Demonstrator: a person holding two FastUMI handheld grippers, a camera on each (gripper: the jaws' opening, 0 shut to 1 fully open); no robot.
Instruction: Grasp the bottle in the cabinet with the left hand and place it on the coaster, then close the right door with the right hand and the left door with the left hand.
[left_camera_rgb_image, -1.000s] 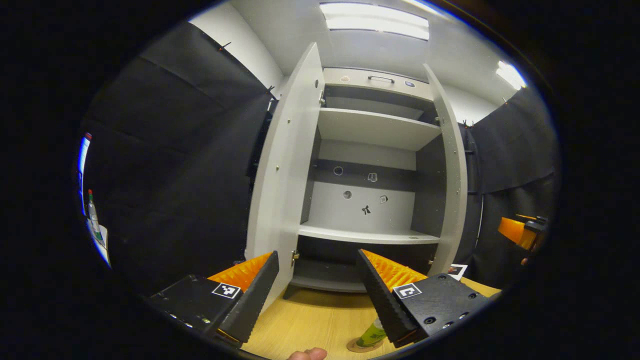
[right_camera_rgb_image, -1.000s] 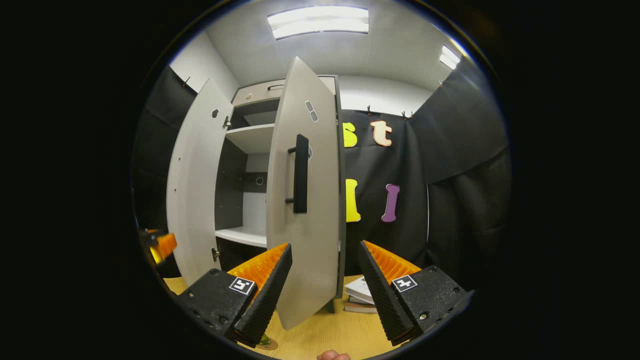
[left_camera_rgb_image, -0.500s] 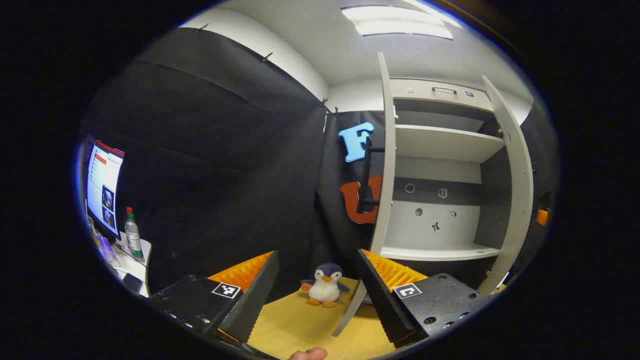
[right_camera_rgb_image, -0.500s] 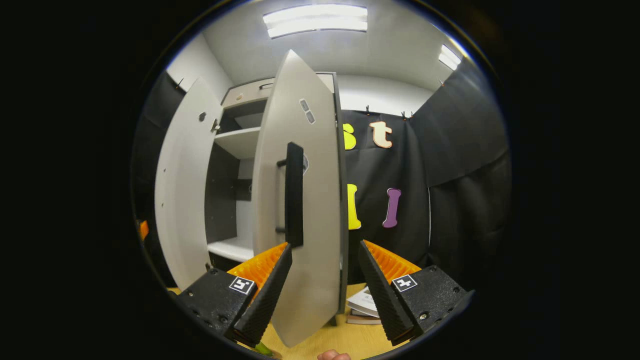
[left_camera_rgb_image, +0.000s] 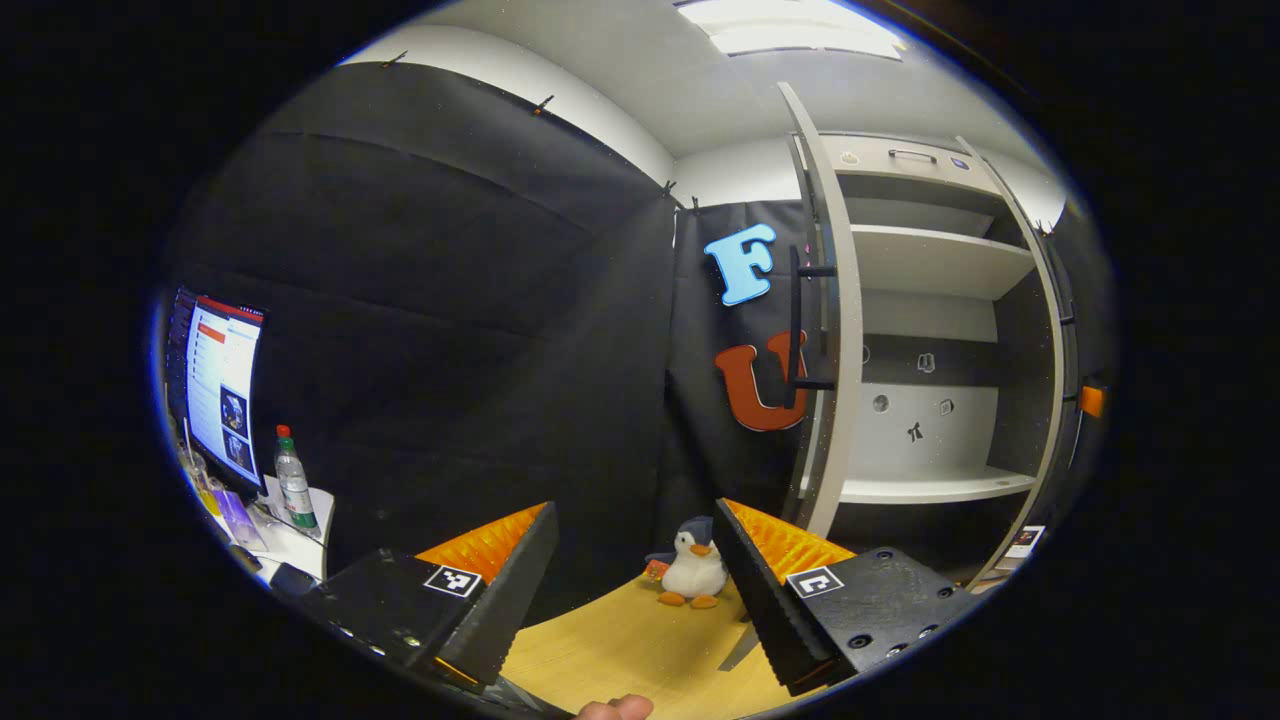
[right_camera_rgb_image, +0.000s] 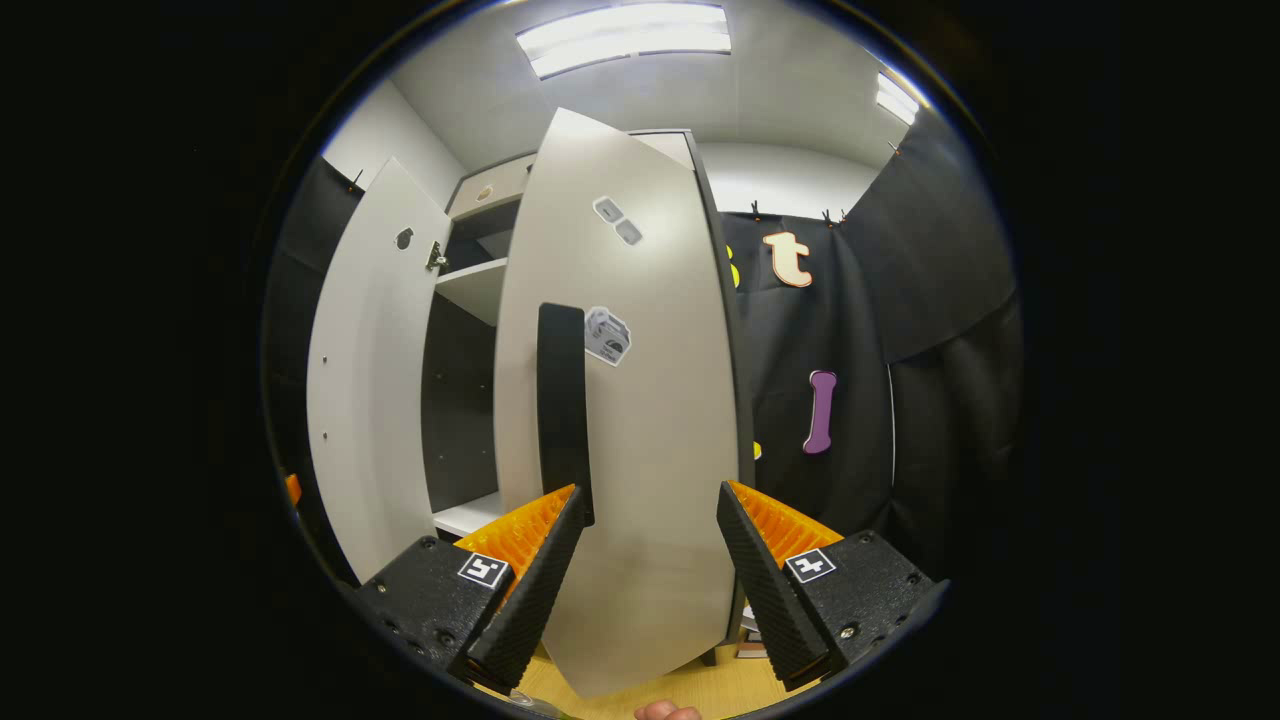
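Door-closing step: right hand-held gripper (right_camera_rgb_image: 650, 560), jaws open and empty, faces the right door (right_camera_rgb_image: 640, 420) with its handle (right_camera_rgb_image: 562, 400) at 11 o'clock; next it must push the door shut, then the open left hand-held gripper (left_camera_rgb_image: 630, 570) takes the left door (left_camera_rgb_image: 835, 330) at 1 o'clock.

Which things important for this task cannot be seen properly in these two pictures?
- Lowest part of the cabinet, left gripper view: the right finger stands in front of it.
- Right door, right gripper view: whether a finger touches it cannot be told.
- Stickers on the cabinet's back wall, left gripper view: too small to identify.
- Books, right gripper view: mostly behind the door and finger.
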